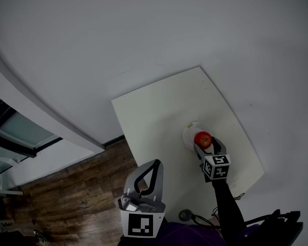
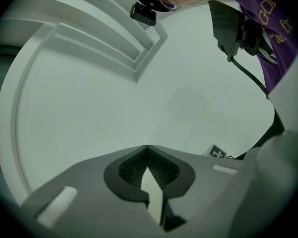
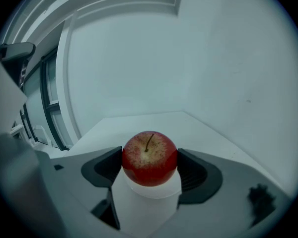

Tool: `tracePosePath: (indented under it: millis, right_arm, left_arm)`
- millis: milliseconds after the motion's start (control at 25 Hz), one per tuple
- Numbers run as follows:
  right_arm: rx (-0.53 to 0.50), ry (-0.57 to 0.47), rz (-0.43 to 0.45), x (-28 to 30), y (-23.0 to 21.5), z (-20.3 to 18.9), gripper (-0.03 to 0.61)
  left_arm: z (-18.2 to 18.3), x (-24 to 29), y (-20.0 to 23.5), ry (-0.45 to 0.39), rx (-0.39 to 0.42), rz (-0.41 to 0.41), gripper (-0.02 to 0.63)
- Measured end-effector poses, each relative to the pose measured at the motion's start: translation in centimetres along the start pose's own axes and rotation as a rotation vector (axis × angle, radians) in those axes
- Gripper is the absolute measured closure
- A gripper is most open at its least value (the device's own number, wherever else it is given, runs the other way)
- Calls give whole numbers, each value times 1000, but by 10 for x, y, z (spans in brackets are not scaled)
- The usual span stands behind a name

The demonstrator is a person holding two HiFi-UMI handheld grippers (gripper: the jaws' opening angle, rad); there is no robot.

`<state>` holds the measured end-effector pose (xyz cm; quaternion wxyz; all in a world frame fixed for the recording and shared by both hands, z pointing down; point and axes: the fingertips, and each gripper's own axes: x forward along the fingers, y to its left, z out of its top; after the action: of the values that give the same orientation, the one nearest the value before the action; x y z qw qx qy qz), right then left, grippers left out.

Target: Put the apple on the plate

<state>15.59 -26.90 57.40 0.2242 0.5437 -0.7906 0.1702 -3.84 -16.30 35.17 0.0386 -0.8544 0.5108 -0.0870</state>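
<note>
Pinching the one apple point(image 3: 149, 155) over the one plate point(image 3: 148, 192) mid-table point(image 1: 154, 119) is the right gripper point(image 3: 149, 161); the left gripper point(image 2: 147, 150) has its jaws pressed together.

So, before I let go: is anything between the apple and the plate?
Nothing visible. The apple, gripped by the right gripper, is directly above the white plate, with nothing between them.

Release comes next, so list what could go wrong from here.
1. The apple is round and the plate small: once the right tool opens, it may roll off onto the table.
2. The pictures don't show whether the apple rests on the plate; released above it, it could bounce.
</note>
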Motion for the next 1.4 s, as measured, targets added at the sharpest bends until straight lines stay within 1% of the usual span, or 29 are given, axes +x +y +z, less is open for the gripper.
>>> tracePosePath:
  millis: [200,320,520,720,840,1000,1400]
  right_arm:
    - [3,2,2,3,0,-1,225]
    - [3,4,3,5,-1,-3,225]
    - [18,14,1,7,-4,-8,225]
    - [25,27,0,11,-4,-13,225]
    - [31,36,-1,12,-6,-17,225]
    - [37,45,-2,14,-8,-19,225]
    - [74,48,39,18,-8,-20,225]
  left_arm:
    - [1,0,1,-3,12,-3,607]
    - [-1,0,0,7,-2,-1,606]
    - [2,-2,0,3,23,-3,607]
    - [-1,-5,1,26,2,-2,607]
    - [0,-6,-2,25,16,-8,607]
    - [-2,-7,-3,33,6,-11,607]
    - [-1,-5,-6,23,21,-25,607]
